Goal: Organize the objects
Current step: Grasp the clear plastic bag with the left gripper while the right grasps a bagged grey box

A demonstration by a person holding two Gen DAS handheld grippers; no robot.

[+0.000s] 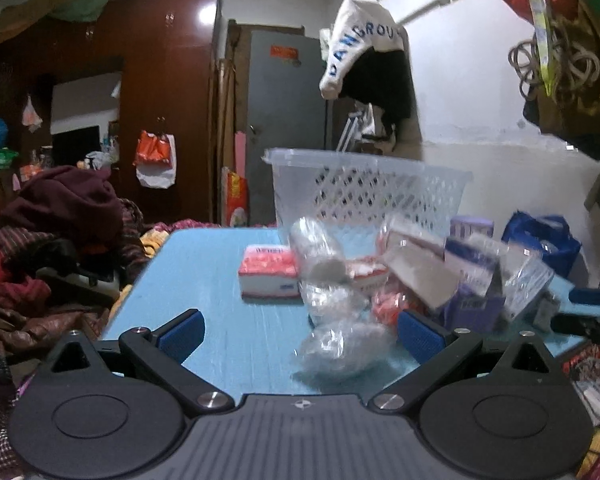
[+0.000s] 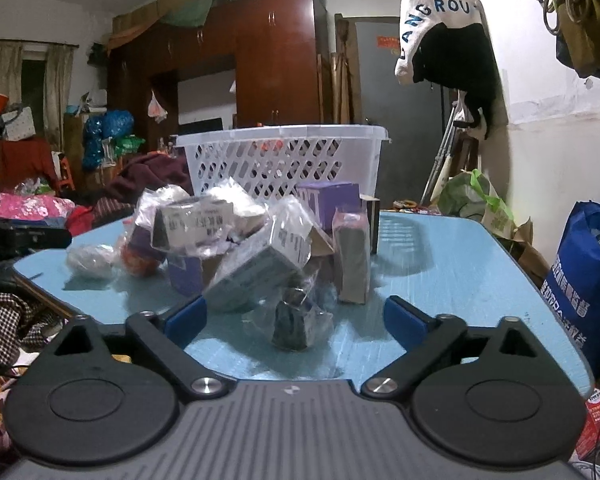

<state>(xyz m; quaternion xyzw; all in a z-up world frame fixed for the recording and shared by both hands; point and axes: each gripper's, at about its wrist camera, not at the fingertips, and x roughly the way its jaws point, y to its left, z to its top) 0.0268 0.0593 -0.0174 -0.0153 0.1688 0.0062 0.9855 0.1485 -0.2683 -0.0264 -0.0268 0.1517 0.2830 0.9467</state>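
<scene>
Pile: boxes and clear bags heaped mid-table [image 2: 440, 264], just in front of the basket [image 2: 280, 160], which stands at the far edge.
Left tongs [image 1: 300, 330]: jaws spread wide, nothing gripped, low over the near edge of the table.
Clear bag [image 1: 340, 346]: the nearest one in the left view, lying on the table between the left pads and closer to the right-hand one; it's blurred, so I can't call whether it touches.
Tissue pack [image 1: 269, 271]: red and white, flat on the table beyond the left tongs, left of the pile and well short of the left table edge.
Right tongs [image 2: 296, 318]: jaws wide too, holding nothing.
Dark bagged item [image 2: 296, 322]: sitting on the table right between the right pads, a clear gap on either side.
Grey box [image 2: 256, 276]: tilted, just behind the left-hand pad of the right tongs; touching or not, I can't tell.
Purple box [image 2: 332, 200]: upright at the back of the pile, close against the basket wall.
</scene>
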